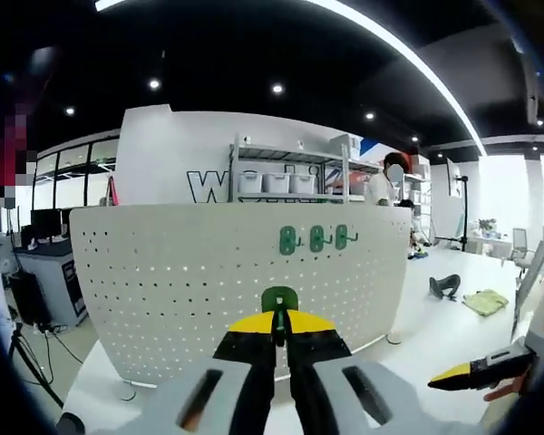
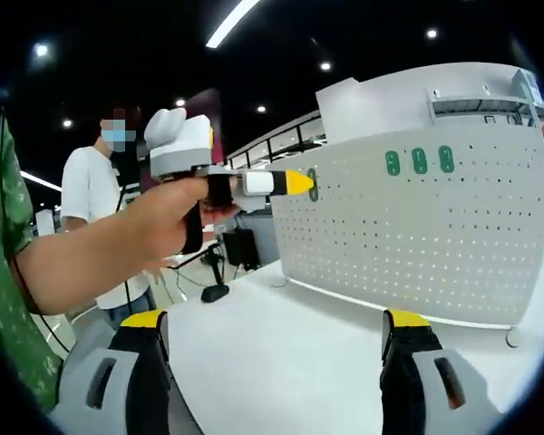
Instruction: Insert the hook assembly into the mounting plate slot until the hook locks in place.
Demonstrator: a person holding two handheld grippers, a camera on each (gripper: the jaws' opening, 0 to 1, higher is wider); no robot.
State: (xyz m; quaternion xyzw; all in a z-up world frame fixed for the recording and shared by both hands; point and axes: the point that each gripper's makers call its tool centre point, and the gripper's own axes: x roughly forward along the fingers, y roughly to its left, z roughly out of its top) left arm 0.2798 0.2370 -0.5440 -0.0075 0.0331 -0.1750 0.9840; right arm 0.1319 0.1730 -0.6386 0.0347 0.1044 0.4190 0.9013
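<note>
Progress: three green hooks (image 1: 316, 238) are already seated in a row on the upper part of the white pegboard (image 1: 163, 281), also seen in the right gripper view (image 2: 420, 161). A fourth green hook (image 1: 278, 300) is held pinched between the yellow-tipped jaws of the left gripper (image 1: 278, 319), jaws clenched on it, and is carried in front of the board's perforated face, lower than the mounted row. From the right gripper view the left gripper (image 2: 295, 182) is seen side-on, held by a hand (image 2: 168, 217), its tip w/ the hook just beside the board's left edge; whether contact w/ the board is made can't be told.

The right gripper (image 2: 276, 340) is released: jaws wide apart, nothing between them, held low over the white table (image 2: 281, 344), well apart from the board. Its tip is also seen at the right edge of the left gripper view (image 1: 471, 372).

Left to do, as judged: hook to be lined up w/ a slot, pushed in, locked. Insertion is not yet done.

Writing: large dark letters on the wall behind the board, approx. "W…" readable, rest hidden by a shelf of bins (image 1: 276, 181). No brand or label is readable on hooks or grippers.
</note>
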